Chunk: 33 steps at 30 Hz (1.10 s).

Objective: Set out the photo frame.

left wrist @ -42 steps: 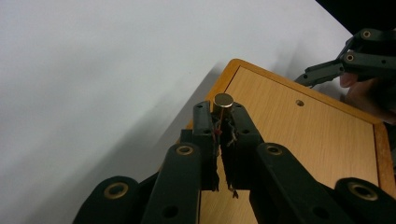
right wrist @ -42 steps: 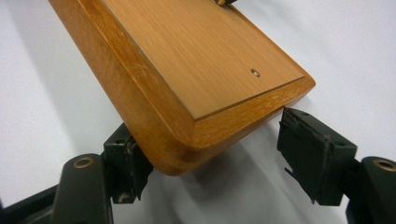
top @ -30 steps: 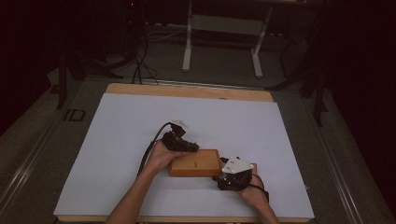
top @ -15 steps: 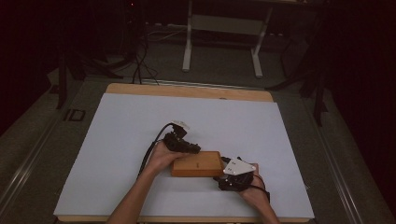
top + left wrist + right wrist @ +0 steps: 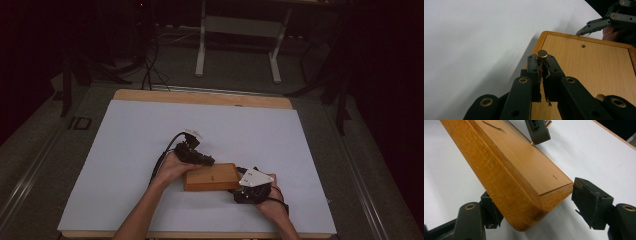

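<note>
A flat wooden block (image 5: 210, 177) lies on the white table near its front edge. In the left gripper view, my left gripper (image 5: 541, 61) is shut on a small brass peg (image 5: 542, 54) held over the block's corner, and a small hole (image 5: 583, 46) shows in the block's top (image 5: 584, 70). From the high view, the left gripper (image 5: 204, 160) hangs over the block's far left corner. My right gripper (image 5: 238, 188) sits at the block's right end. Its jaws straddle the block's corner (image 5: 524, 195), with both pads (image 5: 587, 200) touching the wood. The peg's tip (image 5: 531, 143) meets the block's top.
The white sheet (image 5: 150, 135) covers a wooden table (image 5: 200, 97) with open room to the left, right and back. Cables trail from both grippers. A metal stand (image 5: 240, 30) and dark floor lie beyond the far edge.
</note>
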Available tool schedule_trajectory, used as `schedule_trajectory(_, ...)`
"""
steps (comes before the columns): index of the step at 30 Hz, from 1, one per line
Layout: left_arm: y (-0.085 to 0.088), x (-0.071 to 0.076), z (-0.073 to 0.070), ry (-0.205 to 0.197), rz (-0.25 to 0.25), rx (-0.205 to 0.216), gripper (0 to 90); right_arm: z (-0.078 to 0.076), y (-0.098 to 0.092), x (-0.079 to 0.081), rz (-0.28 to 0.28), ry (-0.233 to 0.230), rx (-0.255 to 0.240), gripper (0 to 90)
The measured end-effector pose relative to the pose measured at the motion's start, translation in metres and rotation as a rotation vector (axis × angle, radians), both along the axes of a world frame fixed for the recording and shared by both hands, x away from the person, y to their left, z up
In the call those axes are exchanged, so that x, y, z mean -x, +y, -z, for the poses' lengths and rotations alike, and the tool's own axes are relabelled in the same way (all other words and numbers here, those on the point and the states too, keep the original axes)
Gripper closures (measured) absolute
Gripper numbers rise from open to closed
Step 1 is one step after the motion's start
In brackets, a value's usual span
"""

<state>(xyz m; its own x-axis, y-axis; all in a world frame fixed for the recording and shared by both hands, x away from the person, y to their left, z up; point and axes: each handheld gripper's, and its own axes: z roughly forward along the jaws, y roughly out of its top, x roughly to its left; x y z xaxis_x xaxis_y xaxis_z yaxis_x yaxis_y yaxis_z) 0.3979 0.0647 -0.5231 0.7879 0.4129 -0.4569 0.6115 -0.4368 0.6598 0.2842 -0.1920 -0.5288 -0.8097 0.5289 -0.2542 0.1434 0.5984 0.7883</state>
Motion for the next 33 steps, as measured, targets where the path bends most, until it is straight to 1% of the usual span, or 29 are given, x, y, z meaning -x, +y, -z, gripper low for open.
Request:
schedule_trajectory(6, -0.001, 0.000, 0.001, 0.009, 0.007, 0.011, 84.7, -0.001, 0.000, 0.001, -0.018, -0.007, -0.007, 27.8)
schedule_trajectory(9, -0.002, 0.000, 0.001, 0.012, 0.019, 0.010, 84.7, 0.000, 0.001, 0.001, -0.017, -0.017, 0.004, 27.6)
schedule_trajectory(11, -0.004, 0.000, 0.002, 0.016, 0.033, 0.016, 84.7, 0.001, 0.000, -0.001, -0.005, -0.019, 0.009, 30.3)
schedule_trajectory(13, -0.006, 0.001, 0.002, 0.018, 0.037, 0.016, 84.4, 0.001, 0.000, -0.001, -0.020, -0.014, -0.005, 32.2)
schedule_trajectory(16, -0.007, 0.000, 0.003, 0.024, 0.041, 0.027, 84.1, -0.001, 0.003, 0.001, -0.037, -0.021, -0.011, 36.1)
schedule_trajectory(20, -0.007, 0.001, 0.002, 0.000, 0.037, 0.012, 81.7, -0.002, 0.003, 0.001, -0.038, -0.030, -0.022, 40.9)
schedule_trajectory(22, -0.007, 0.001, 0.002, 0.001, 0.040, 0.013, 78.3, -0.003, 0.002, 0.000, -0.032, -0.026, -0.037, 42.3)
schedule_trajectory(25, -0.005, 0.002, 0.001, -0.010, 0.026, 0.007, 71.2, -0.004, 0.001, 0.000, -0.031, -0.025, -0.042, 42.5)
schedule_trajectory(28, -0.001, 0.004, -0.001, -0.022, 0.016, 0.008, 68.3, -0.004, 0.001, 0.000, -0.028, -0.024, -0.044, 42.7)
schedule_trajectory(33, 0.005, 0.009, -0.007, -0.063, 0.004, -0.008, 64.3, -0.004, 0.001, 0.000, -0.025, -0.022, -0.048, 42.8)
